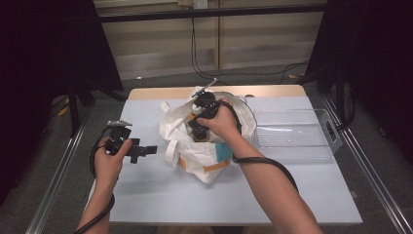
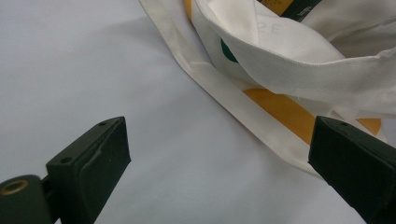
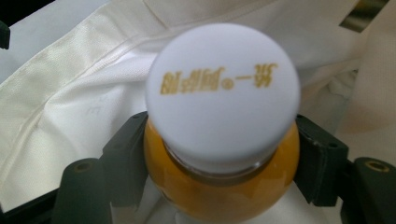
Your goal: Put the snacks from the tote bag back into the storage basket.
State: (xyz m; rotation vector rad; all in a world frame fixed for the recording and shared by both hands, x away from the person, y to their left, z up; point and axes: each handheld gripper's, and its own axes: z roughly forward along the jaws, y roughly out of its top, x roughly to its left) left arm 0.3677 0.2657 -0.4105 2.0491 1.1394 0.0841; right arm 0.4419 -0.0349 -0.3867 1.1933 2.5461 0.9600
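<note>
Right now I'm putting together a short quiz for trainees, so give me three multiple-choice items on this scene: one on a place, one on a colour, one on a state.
1. Where is the clear tray?
A. Right of the bag on the table
B. Left of the bag
C. Inside the bag

2. What colour is the bottle cap?
A. Red
B. White
C. Black

3. How does the left gripper stand?
A. Shut on the bag's strap
B. Shut on the bottle
C. Open, holding nothing

Key:
1 A, the high view shows the tray at the bag's right.
2 B, the right gripper view shows a white cap with gold lettering on an orange bottle.
3 C, the left gripper view shows its jaws wide apart over bare table, the strap lying beyond them.
</note>
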